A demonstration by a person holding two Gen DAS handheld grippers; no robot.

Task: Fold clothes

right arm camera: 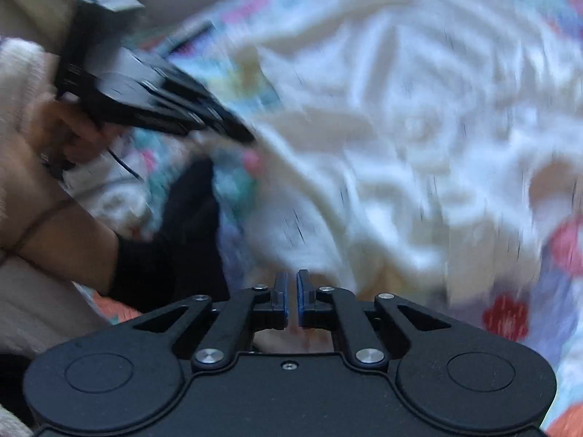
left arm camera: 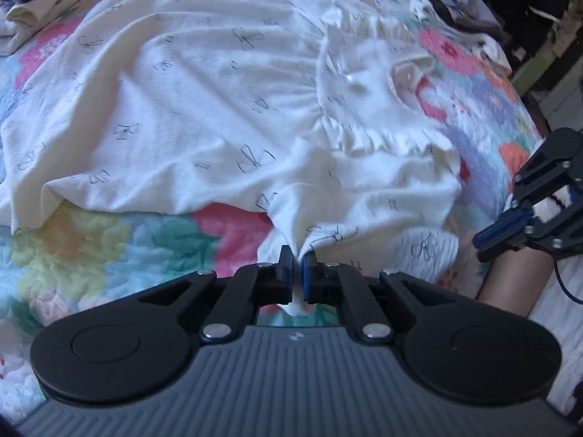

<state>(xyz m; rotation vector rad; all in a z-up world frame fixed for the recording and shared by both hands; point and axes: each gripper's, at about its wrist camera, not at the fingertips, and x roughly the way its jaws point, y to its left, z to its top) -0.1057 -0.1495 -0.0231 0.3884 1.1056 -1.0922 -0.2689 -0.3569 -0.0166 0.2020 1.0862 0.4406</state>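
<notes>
A white garment (left arm camera: 204, 94) with small dark bow prints and a ruffled yoke lies spread on a flowered quilt (left arm camera: 109, 240). My left gripper (left arm camera: 297, 255) is shut on a bunched edge of the garment near its sleeve, and the cloth pulls up into the pads. My right gripper (right arm camera: 291, 276) is shut with nothing between its pads, just above the near edge of the garment (right arm camera: 382, 127); this view is blurred. The right gripper also shows at the right edge of the left wrist view (left arm camera: 488, 240), beside the garment. The left gripper shows in the right wrist view (right arm camera: 240, 134).
A folded pale cloth (left arm camera: 40, 3) lies at the quilt's far left corner. Dark and white clothes (left arm camera: 448, 7) are heaped at the far right. The person's forearm (left arm camera: 510, 280) rests at the quilt's right edge. A dark sleeve (right arm camera: 175, 240) lies by the left hand.
</notes>
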